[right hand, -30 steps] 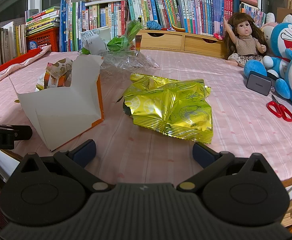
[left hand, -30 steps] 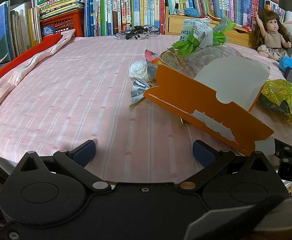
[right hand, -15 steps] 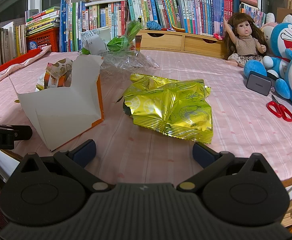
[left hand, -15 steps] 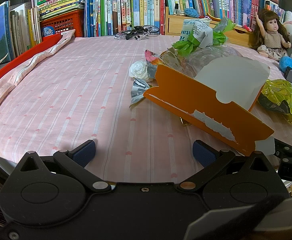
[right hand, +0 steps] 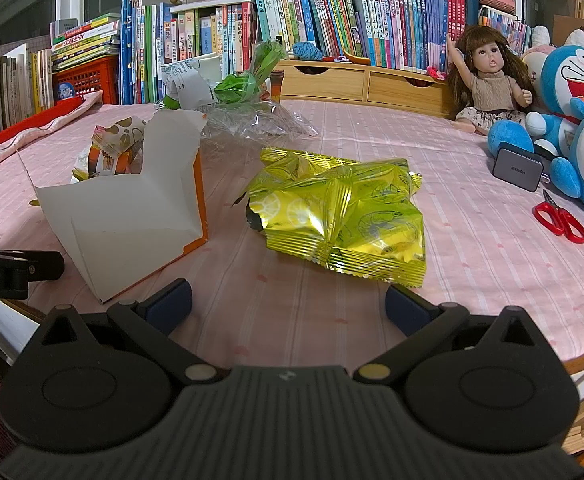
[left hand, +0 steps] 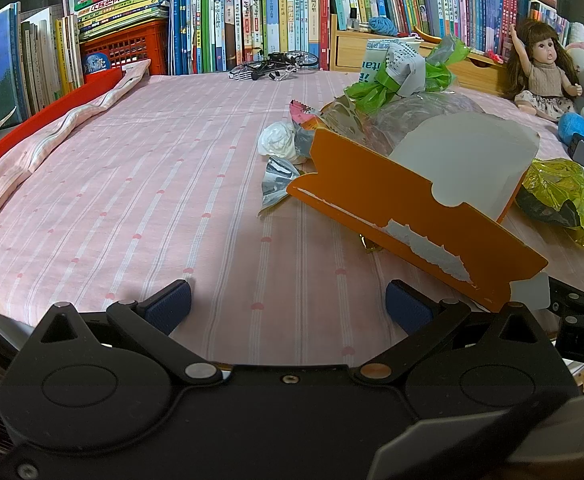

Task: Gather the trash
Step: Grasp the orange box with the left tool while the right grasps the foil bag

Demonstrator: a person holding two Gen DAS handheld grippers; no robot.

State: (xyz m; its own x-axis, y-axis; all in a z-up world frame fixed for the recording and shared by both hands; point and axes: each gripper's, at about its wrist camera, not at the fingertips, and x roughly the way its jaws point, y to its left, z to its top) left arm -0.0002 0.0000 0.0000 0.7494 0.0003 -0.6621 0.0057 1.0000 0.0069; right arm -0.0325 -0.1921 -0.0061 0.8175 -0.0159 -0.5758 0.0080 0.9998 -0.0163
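Observation:
Trash lies on a pink striped cloth [left hand: 132,200]. A torn orange carton [left hand: 404,208] [right hand: 132,216] stands open in the middle, with a crumpled white tissue [left hand: 278,142] and foil wrappers [left hand: 278,178] to its left. A yellow-green snack bag [right hand: 344,212] [left hand: 560,196] lies right of the carton. Behind are a clear plastic bag [right hand: 252,124] and a green bag with a paper receipt [left hand: 396,72]. My left gripper [left hand: 288,300] hovers open at the near edge, left of the carton's corner. My right gripper [right hand: 288,300] is open just short of the snack bag. Neither holds anything.
Rows of books [right hand: 332,32] and a red crate [left hand: 128,48] line the back. A doll [right hand: 488,80], blue plush toys [right hand: 572,92], a grey charger [right hand: 518,170] and red scissors [right hand: 560,218] sit on the right. A wooden drawer unit [right hand: 364,84] stands behind.

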